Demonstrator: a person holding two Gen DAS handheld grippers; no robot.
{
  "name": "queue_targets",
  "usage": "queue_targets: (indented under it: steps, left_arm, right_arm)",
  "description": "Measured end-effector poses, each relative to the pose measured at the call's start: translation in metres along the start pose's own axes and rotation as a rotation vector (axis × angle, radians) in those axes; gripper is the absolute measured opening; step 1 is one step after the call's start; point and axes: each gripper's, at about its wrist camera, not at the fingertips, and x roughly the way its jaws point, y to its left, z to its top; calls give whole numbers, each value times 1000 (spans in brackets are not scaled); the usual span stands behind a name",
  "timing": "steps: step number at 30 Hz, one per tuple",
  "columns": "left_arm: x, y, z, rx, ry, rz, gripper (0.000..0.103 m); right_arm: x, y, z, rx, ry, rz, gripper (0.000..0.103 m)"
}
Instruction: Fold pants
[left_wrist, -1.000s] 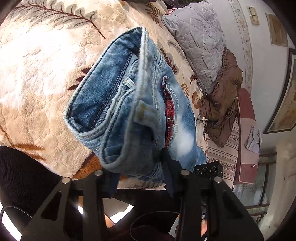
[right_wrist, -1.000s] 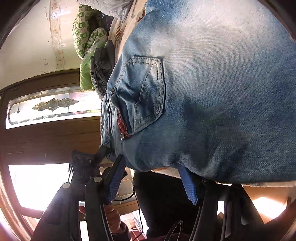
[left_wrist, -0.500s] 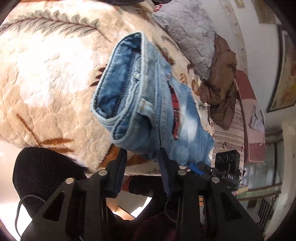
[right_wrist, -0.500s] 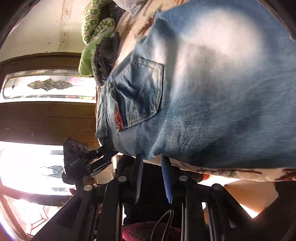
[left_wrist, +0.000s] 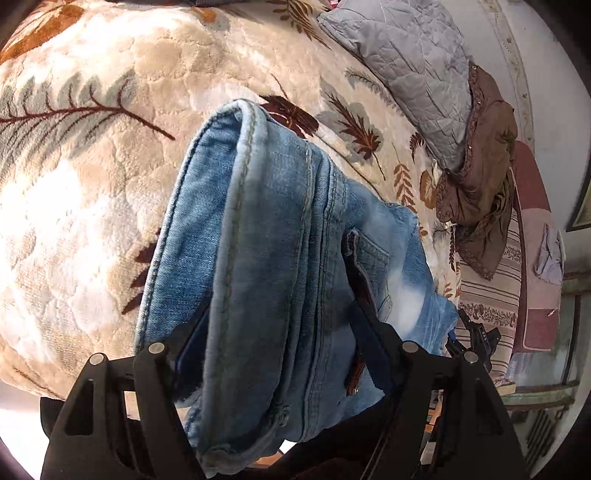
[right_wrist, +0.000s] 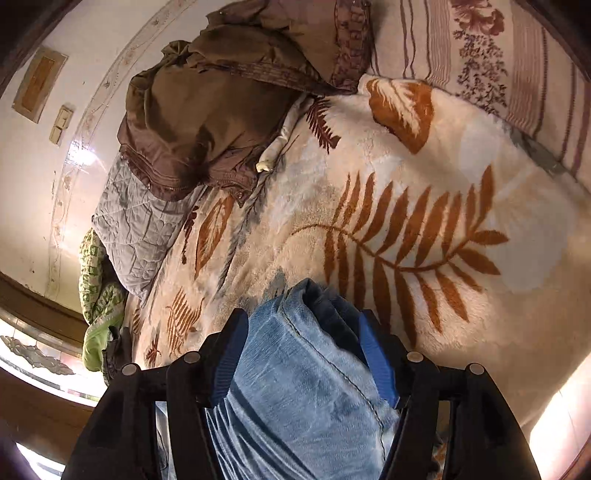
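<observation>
The folded light-blue jeans (left_wrist: 280, 258) lie in a thick bundle on the cream leaf-pattern blanket (left_wrist: 74, 184). My left gripper (left_wrist: 280, 343) has its blue-padded fingers on either side of the waistband end and is shut on the bundle. In the right wrist view, my right gripper (right_wrist: 303, 354) is shut on the other folded end of the jeans (right_wrist: 295, 387), which fills the gap between its blue pads (right_wrist: 376, 362). The right gripper's black frame also shows at the jeans' far edge in the left wrist view (left_wrist: 476, 339).
A grey quilted pillow (left_wrist: 406, 62) and a brown jacket (left_wrist: 480, 177) lie at the far side of the bed. A striped floral sheet (right_wrist: 498, 55) borders the blanket. A green patterned cloth (right_wrist: 96, 288) sits by the wall. Open blanket (right_wrist: 406, 203) lies beyond the right gripper.
Both grippers have pushed in around the ends of the folded jeans and now hold the bundle. The right gripper's view has swung from the jeans' pocket side to across the bed.
</observation>
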Motion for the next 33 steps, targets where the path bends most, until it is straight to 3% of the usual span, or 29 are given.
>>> queue_targets:
  steps: [1,2,4,6,9,10,13,16,17,20,22,24,29,31,33]
  left_arm:
    - [-1,-5,-2,15,-11,16,69]
    - [-3,-9,-4,32,-27,33,69]
    - [-5,-14,-8,66,-48,70,67]
    - [1,-12,-8,78,-38,119,66]
    - [2,-12,-7,64,-36,128,64]
    - [-1,-13,-9,62,-33,134,62]
    - [-22,-24,-23,128,-34,152,60]
    - [-49,-51,-41,287,-73,205,60]
    - [-55,-62,-45,331,-77,213,60]
    - [-53,-108,-45,442,-77,200,69]
    - [-34,-146,-40,514,-53,178,78]
    - [-2,-188,-35,585,-15,186,80]
    - [78,-287,-32,708,89,283,80]
    - [89,-317,-37,740,123,290,76]
    - [81,-331,-41,754,26,432,74]
  right_arm:
    - [13,3,1,-17,34,3,64]
    - [19,8,1,-50,38,-22,45]
    - [15,20,1,-149,8,-8,19]
    - [2,25,1,-185,-79,-26,19]
    - [28,9,1,-192,-5,-172,24]
    - [32,5,-1,-184,2,-173,26]
    - [-2,-1,-3,-110,-75,-68,36]
    - [-54,-25,-13,18,-147,39,59]
    - [-69,-36,-21,52,-167,46,65]
    - [-90,-65,-51,134,-161,62,65]
    - [-89,-78,-73,181,-128,92,65]
    - [-78,-82,-89,203,-93,118,65]
    - [-62,-87,-99,249,-122,139,65]
    - [-62,-84,-98,239,-130,148,65]
    - [-62,-84,-97,228,-120,139,65]
